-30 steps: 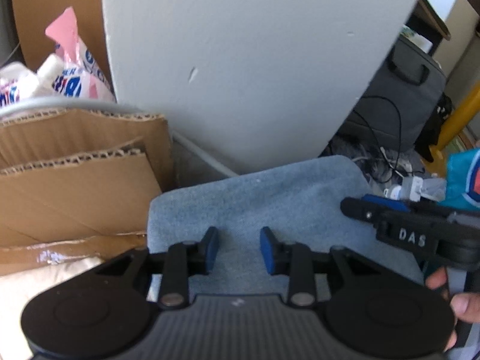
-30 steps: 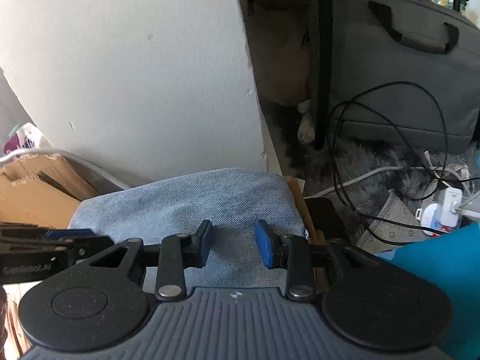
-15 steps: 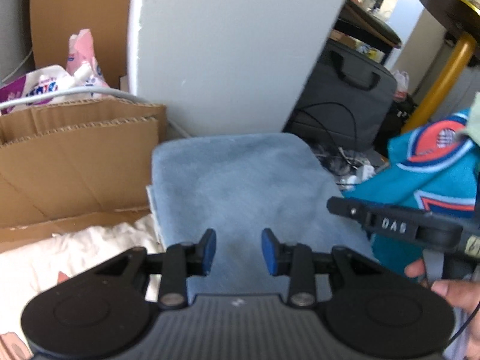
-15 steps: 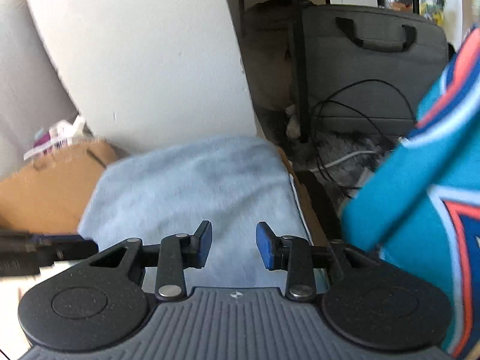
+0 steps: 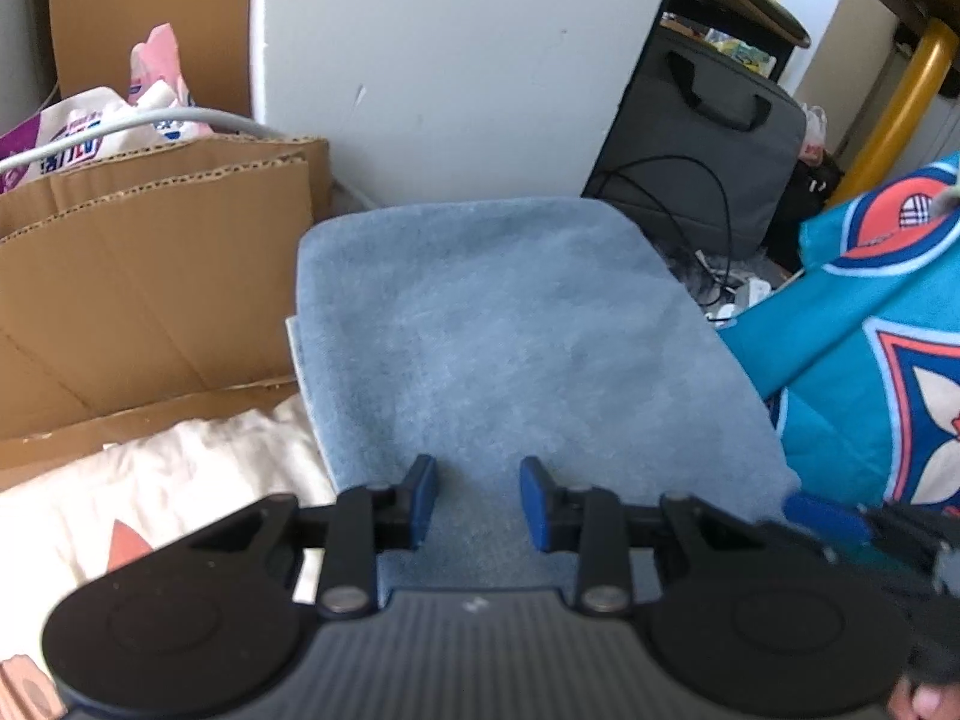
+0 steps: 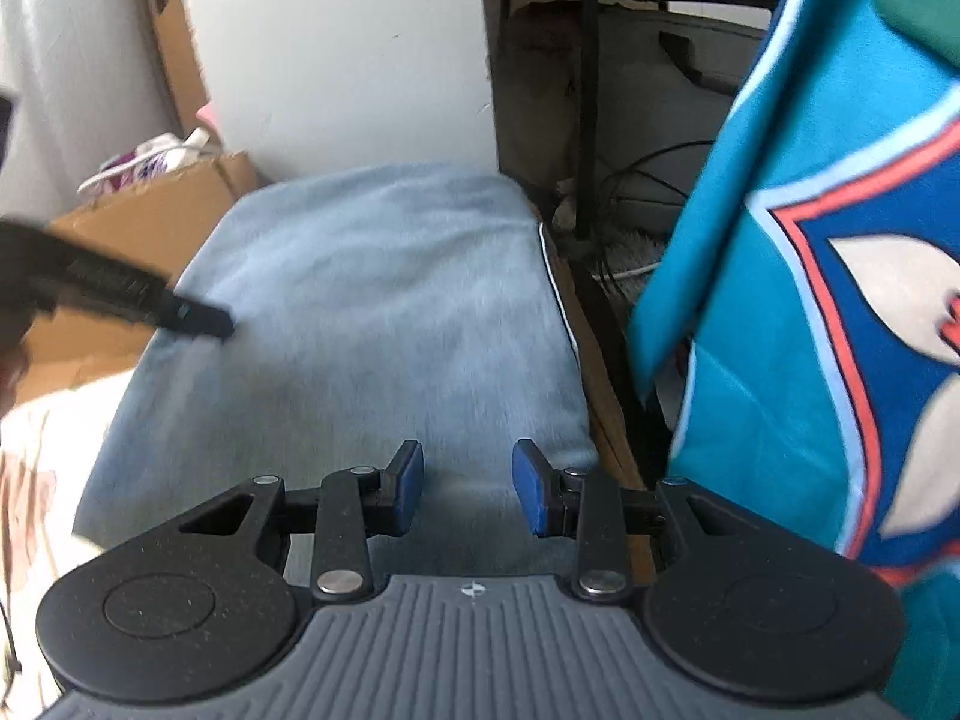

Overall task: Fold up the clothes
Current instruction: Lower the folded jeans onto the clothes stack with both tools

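You are looking down on a folded blue garment [image 5: 516,348], a soft, slightly fuzzy denim-coloured rectangle with rounded far corners and a smooth top face. It lies flat in the middle of both views, its far edge close to the white panel [image 5: 456,60] behind it. A thin white hem shows along its left edge in the left wrist view and along its right edge in the right wrist view.

Your left gripper [image 5: 478,501] hovers over the garment's near end with its 2 blue pads apart; the jaws are closing a little, and nothing sits between them. Your right gripper [image 6: 467,487] also hangs over the near end, pads spread, gripping nothing.

On the left the garment's edge meets the cardboard box [image 5: 150,276] and a cream printed cloth [image 5: 180,492], so there is little free room there. On the right a teal jersey [image 6: 840,300] with orange, white and blue graphics hangs close beside the garment, crowding that side. Beyond the far right corner lie black cables [image 5: 708,222] and a grey bag [image 5: 708,138] on the floor.
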